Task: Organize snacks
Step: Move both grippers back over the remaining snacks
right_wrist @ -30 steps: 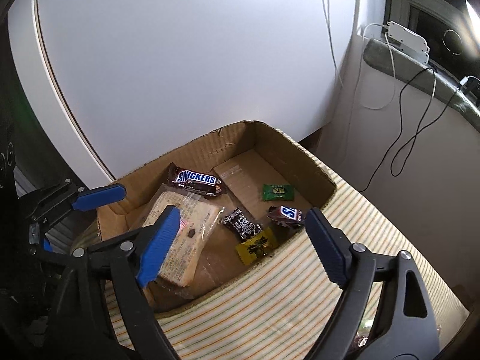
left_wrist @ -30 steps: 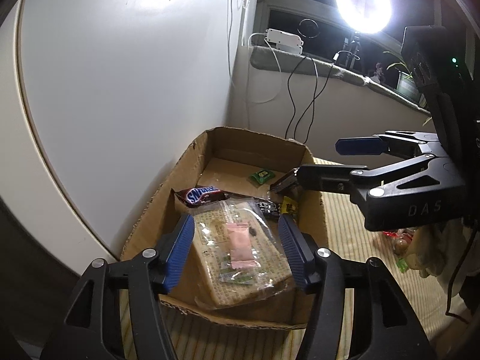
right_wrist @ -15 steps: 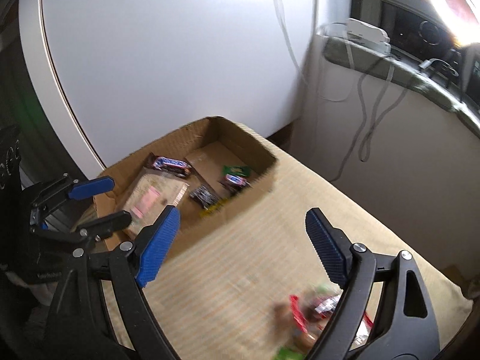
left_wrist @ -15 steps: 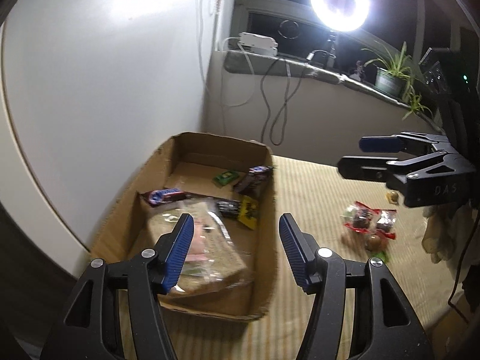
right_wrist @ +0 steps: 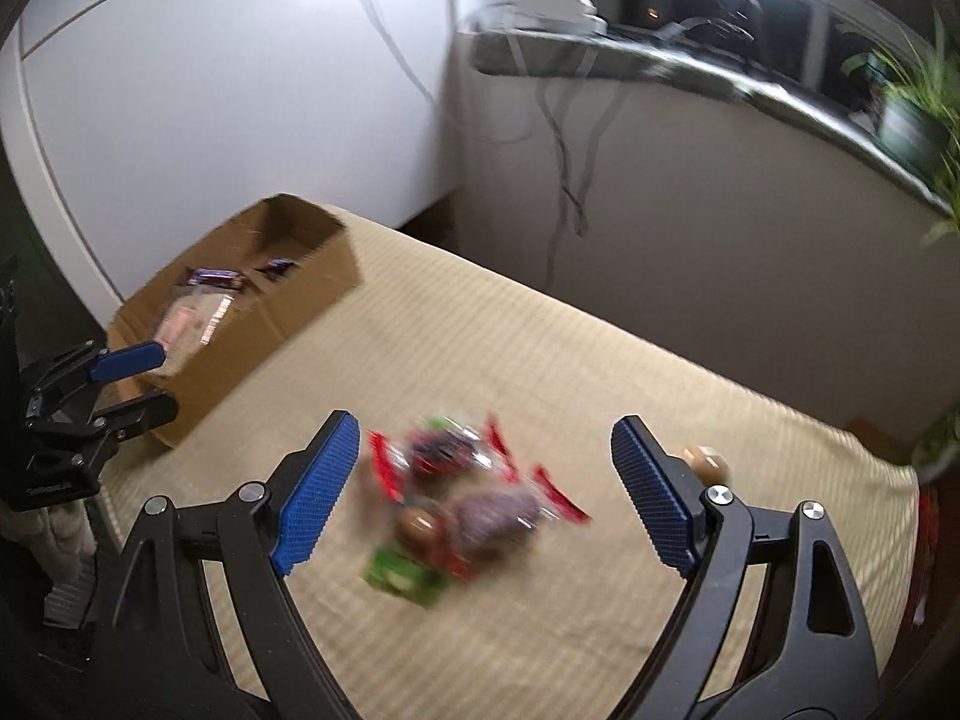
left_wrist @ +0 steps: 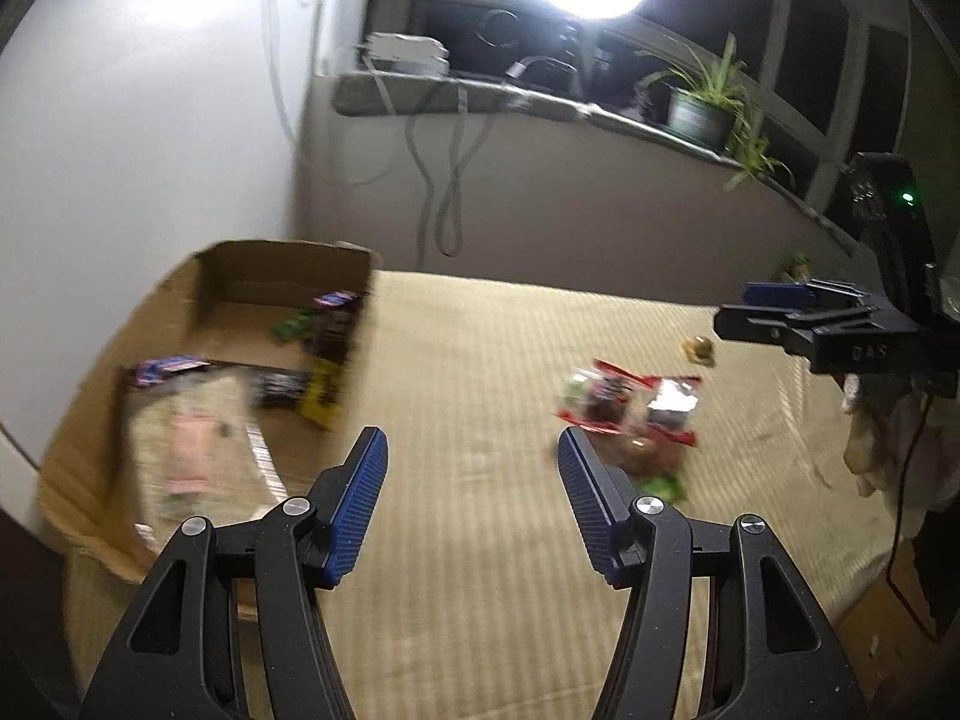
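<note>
Two claws, both spread wide, nothing held. Right claw (right_wrist: 483, 492) just above the snack pile (right_wrist: 468, 498) on the striped counter (right_wrist: 660, 396). Left claw (left_wrist: 471, 495) over bare cloth, between pile and cardboard box (left_wrist: 282, 264) far left. Light, crinkly, slippery wrappers, soft inside: best pinched gently across one red-edged packet's middle.

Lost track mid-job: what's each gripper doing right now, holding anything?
Left gripper: open, holding nothing, over bare cloth.
Right gripper: open wide, holding nothing, above the loose snack pile.
</note>
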### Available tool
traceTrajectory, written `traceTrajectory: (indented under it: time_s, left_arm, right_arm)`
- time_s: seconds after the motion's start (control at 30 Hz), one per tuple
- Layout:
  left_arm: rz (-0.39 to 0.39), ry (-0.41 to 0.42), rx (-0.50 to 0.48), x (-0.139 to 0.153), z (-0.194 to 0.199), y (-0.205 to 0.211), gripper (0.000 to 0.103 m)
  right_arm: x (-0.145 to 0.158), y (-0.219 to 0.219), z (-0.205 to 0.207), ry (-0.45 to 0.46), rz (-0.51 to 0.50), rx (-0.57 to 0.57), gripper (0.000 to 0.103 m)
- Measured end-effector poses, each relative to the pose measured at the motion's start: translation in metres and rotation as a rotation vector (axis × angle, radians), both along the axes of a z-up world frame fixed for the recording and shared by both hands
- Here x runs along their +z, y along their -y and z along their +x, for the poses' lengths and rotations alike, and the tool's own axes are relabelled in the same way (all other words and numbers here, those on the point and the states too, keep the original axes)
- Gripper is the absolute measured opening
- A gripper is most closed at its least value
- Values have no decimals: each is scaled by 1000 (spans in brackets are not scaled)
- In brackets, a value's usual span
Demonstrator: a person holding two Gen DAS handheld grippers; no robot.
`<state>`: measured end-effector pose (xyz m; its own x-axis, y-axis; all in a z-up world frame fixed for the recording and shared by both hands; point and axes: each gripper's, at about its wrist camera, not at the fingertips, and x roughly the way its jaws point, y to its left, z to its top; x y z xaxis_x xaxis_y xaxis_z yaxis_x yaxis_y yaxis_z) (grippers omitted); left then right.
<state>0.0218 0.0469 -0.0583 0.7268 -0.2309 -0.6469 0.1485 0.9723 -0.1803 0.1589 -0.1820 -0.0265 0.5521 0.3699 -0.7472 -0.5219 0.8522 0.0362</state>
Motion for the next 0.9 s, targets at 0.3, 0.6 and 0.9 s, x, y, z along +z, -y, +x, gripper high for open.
traceTrajectory:
  time_s: [0.3,0.6,0.9]
  left_arm:
    - [-5,-66,-132,-18,6,56,59]
    - [15,-126,-256,-34,13,91,58]
    - [63,-184,-320,-50,30,110,48]
  right_arm:
    - [-22,66,13,-49,14,-134,88]
    - [-44,107,40,-36,-17,-162,88]
    - [-75,95,64,-42,-100,-99,75]
